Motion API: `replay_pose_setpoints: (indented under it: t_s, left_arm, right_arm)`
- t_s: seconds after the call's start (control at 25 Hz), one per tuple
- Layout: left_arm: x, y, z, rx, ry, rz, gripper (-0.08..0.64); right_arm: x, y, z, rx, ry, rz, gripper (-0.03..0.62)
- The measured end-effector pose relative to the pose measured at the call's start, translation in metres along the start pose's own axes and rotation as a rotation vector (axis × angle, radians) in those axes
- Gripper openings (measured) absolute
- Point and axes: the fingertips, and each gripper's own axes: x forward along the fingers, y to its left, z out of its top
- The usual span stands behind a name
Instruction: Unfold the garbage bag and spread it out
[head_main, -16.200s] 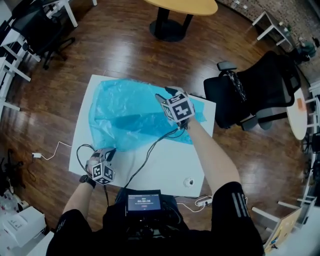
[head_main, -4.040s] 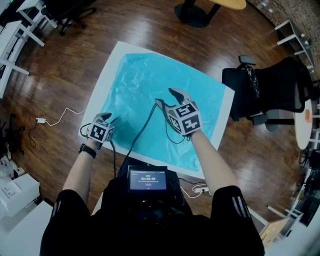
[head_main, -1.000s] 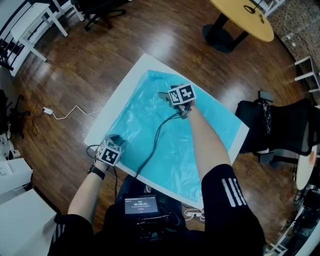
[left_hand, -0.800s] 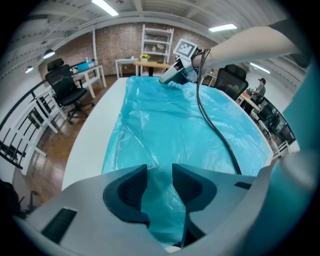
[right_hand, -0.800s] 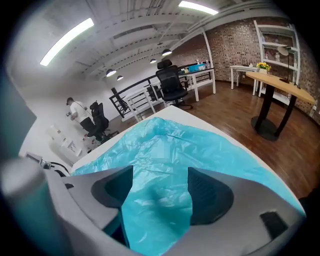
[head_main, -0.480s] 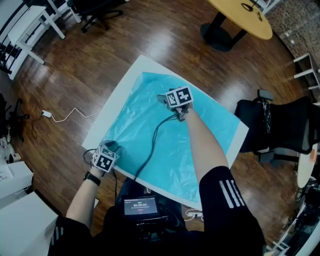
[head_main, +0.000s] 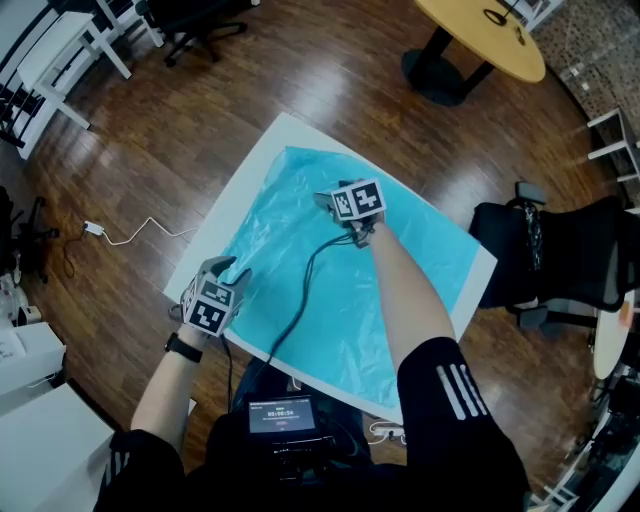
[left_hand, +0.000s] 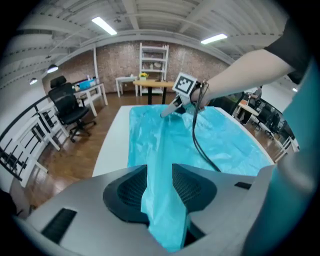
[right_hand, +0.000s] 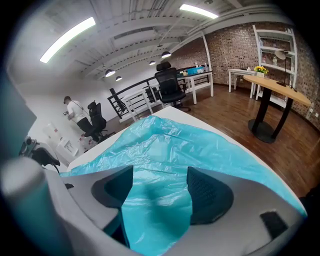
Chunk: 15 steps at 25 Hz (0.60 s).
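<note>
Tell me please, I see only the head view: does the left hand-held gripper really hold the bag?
Observer: Yes. In its own view the left hand-held gripper pinches a folded strip of the garbage bag.
Operator: And the right one?
Observer: The right hand-held gripper has its jaws apart, with film between them; a pinch I cannot confirm.
Operator: Is anyone nearby?
Observer: A person stands far off, beside a black chair.

We are looking at an open-plan office: black swivel chairs, white desks, a round wooden table, and shelving against a brick wall.
</note>
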Motion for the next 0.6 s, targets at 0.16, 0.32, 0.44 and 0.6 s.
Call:
replay_pose_setpoints:
  t_s: [0.16,0.32,0.44,0.6]
  left_arm:
    - [0.031,0.003,0.057,0.006,-0.043,-0.025,0.166]
    - [0.074,0.007,0.075,-0.011,-0.002,-0.05,0.166]
    - [0.095,0.009,0.078,-0.012,0.025,-0.057,0.166]
    - [0.112,0.021,0.077,0.033,0.066,-0.016,0.166]
  right_arm:
    - [0.0,0.0,0.0,-0.006,0.003,-0.005,0.376]
    - [0.001,0.0,-0.002,-0.003,0.001,-0.003,0.376]
    - [0.001,0.001,-0.001,-0.001,-0.005,-0.004,0.376]
    - [0.0,0.001,-0.002,0.001,-0.012,-0.005,0.376]
